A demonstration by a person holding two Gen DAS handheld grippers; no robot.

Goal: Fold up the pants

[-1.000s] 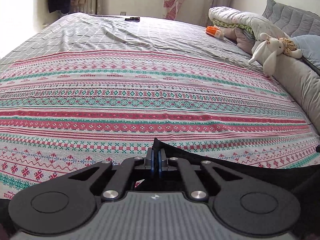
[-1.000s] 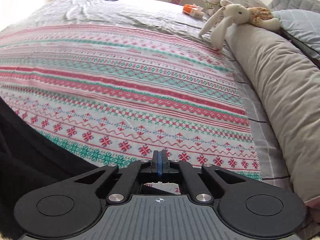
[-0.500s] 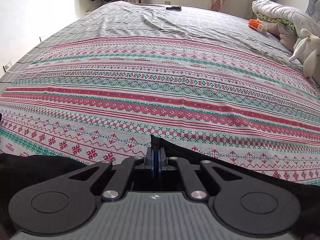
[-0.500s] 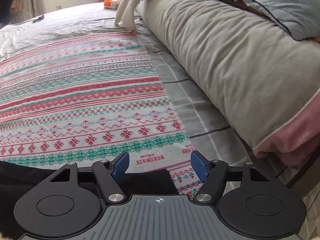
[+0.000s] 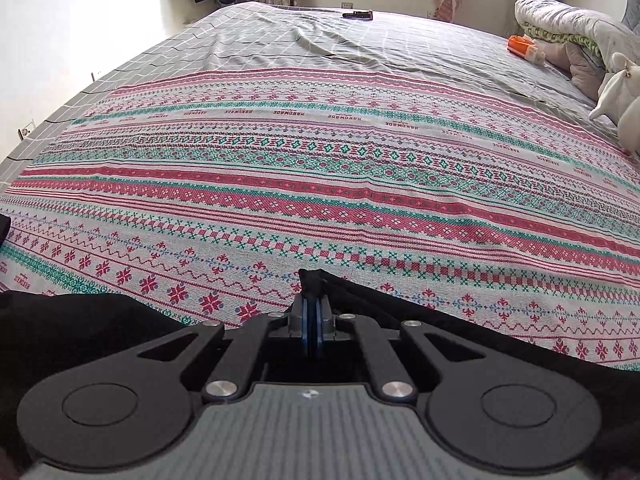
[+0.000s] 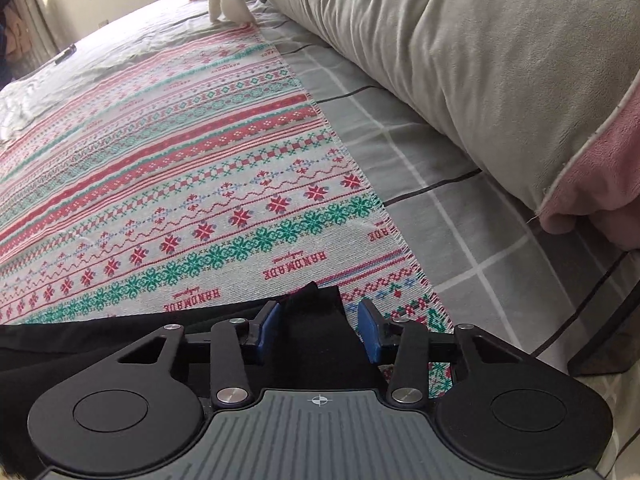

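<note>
Bed, patterned blanket, black pants

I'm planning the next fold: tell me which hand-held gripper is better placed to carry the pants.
Left hand-held gripper: it's shut on the black pants. The right hand-held gripper is closing without pressing the fabric.

You see black pants, red-and-teal patterned white blanket, grey checked sheet, your blue gripper pads.

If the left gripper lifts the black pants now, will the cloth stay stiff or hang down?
Probably it hangs limp: the black pants bunch into a small peak where the left gripper pinches them. They seem thin and light, lying flat on the patterned blanket. The corner between the closing right gripper pads is not yet pressed, so it would likely sag.
</note>
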